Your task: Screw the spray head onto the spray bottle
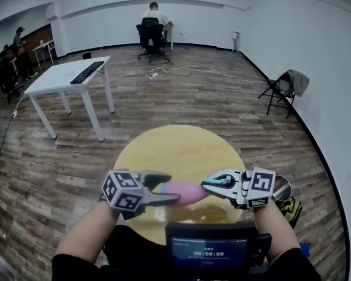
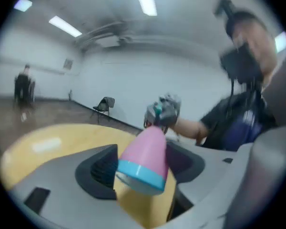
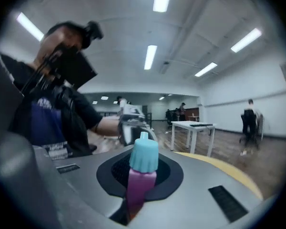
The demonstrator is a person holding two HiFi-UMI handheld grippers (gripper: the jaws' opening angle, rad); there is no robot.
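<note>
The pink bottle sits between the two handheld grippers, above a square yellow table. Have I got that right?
Not quite: the yellow table is round, not square, as the head view shows. The pink bottle does sit between the left gripper and the right gripper, above that table.

The counter in front of you was round, with a plain yellow top that showed a pale sheen towards its near side. It stood on a wood-plank floor of mixed brown and grey boards. Well apart from it, to the left and farther off, a white table stood on the same floor, with a dark keyboard lying flat on its top. Beyond the counter, a pale cable trailed across the boards. Over by the right wall stood a folding chair with a grey garment draped over its back.
</note>
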